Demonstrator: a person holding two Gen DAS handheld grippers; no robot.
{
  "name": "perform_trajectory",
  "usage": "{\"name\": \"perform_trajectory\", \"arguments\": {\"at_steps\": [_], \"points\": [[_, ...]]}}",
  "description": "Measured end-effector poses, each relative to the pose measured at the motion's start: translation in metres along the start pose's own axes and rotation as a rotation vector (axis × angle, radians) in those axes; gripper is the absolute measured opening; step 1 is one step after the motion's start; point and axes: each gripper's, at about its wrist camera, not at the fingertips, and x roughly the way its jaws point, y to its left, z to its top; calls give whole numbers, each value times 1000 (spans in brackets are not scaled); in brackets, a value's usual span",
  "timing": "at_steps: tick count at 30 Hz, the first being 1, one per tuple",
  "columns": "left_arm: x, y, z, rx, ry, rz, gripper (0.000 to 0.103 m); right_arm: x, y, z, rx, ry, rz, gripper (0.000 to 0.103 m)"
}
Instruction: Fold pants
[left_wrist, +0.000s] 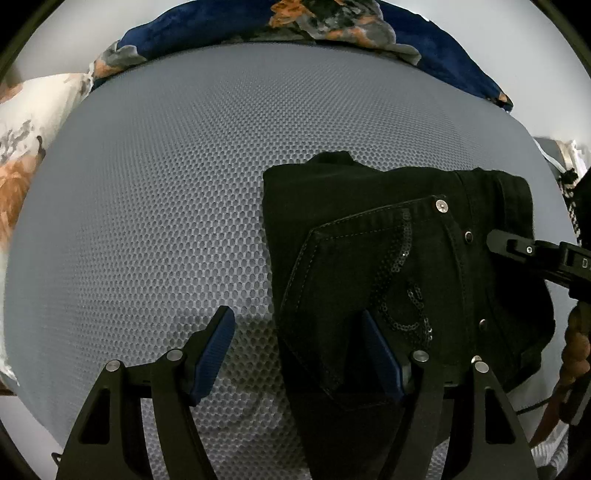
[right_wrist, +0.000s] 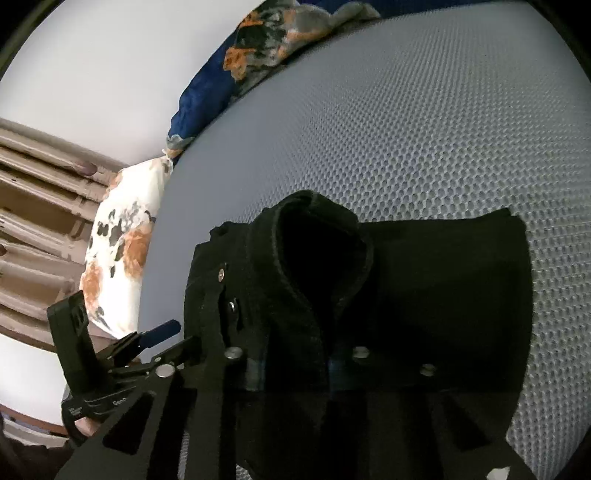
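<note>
in the left wrist view, our left hand-held gripper stands wide open, one finger over the folded black pants on the gray mesh bed.

in the right wrist view, the pants bunch over our right hand-held gripper; we cannot tell its state. thick, floppy denim; we judge the waistband the best hold.

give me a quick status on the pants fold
Left gripper open, one finger over the black pants. Right gripper shut on pants edge. Pants folded compact on grey mesh mattress. Nothing in the way.
</note>
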Motion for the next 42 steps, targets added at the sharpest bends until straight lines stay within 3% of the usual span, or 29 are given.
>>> {"name": "perform_trajectory", "arguments": {"at_steps": [12,21,32,36,38,42], "points": [[-10,-13,-8,48,-41,39,71,-41,24,-17,-8,-106,-12,10],[-23,-24,-16,91,-80,42,71,-84,2,-25,38,-193,-45,10],[-15,-41,-16,143,-76,68,71,-73,-60,-43,197,-172,-136,10],[-7,-45,-18,168,-75,97,71,-70,-56,-40,178,-166,-155,12],[-5,-46,-18,175,-73,102,71,-68,-49,-38,166,-159,-183,22],[-3,-46,-20,182,-75,109,71,-75,-44,-43,163,-161,-198,24]]}}
